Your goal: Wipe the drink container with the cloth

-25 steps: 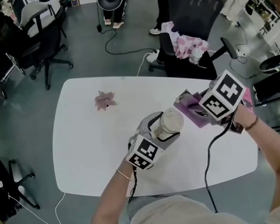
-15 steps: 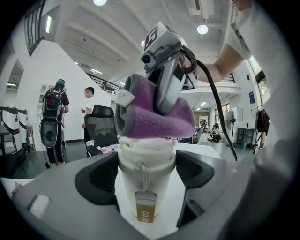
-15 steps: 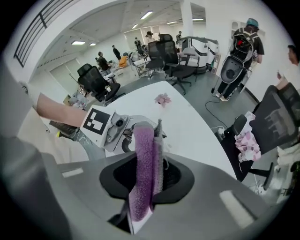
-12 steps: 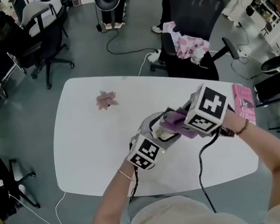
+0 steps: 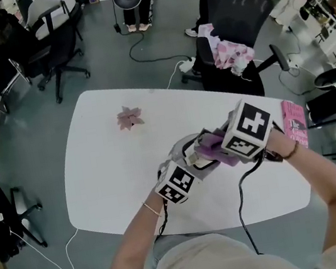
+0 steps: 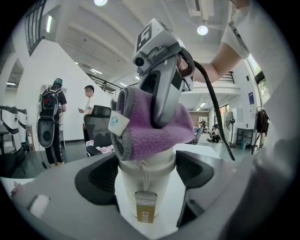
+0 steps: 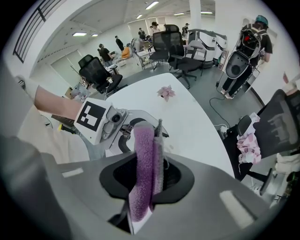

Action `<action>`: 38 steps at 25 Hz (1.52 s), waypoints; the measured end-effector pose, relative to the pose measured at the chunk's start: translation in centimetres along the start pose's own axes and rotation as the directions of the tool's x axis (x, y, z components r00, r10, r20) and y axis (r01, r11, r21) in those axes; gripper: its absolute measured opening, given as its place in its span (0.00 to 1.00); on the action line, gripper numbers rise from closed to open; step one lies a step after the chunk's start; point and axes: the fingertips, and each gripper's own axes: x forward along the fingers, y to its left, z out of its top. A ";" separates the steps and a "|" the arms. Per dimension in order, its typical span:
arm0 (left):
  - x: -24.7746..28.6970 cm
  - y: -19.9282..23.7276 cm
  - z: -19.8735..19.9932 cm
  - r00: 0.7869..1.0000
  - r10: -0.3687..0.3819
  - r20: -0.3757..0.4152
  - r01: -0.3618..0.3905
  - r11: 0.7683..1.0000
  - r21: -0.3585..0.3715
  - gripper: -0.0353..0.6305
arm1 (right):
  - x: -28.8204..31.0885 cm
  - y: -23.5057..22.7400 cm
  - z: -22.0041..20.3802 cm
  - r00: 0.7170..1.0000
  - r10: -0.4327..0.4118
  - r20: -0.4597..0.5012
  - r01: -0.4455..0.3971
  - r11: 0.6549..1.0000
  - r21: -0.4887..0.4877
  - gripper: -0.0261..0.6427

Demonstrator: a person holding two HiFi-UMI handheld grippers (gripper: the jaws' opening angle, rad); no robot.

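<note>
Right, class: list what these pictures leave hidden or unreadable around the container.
Left gripper view: top of the cup, covered by the cloth.
Head view: most of the cup, behind cloth and right gripper.
Left gripper view: print on the tag, too small.
Head view: title of the book, too small.

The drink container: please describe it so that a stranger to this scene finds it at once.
Over the white table, the left gripper holds it between its jaws. It is a pale cup with a brown tag on a string; only it has the purple cloth pressed on its top by the right gripper.
</note>
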 end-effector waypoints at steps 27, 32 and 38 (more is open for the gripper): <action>0.0 0.1 -0.3 1.000 0.001 -0.014 -0.002 1.000 -0.002 0.63 | -1.3 -5.8 -1.2 0.987 -0.154 0.045 0.148 0.983 0.107 0.14; -0.1 0.1 -0.4 1.000 -0.002 -0.023 0.002 1.000 0.000 0.63 | -2.2 -7.3 -2.1 0.973 -0.206 0.099 0.186 0.965 0.186 0.14; -0.1 0.3 -0.5 1.000 0.001 -0.026 -0.001 1.000 0.000 0.63 | -3.7 -7.5 -3.8 0.949 -0.215 0.229 0.134 0.937 0.322 0.14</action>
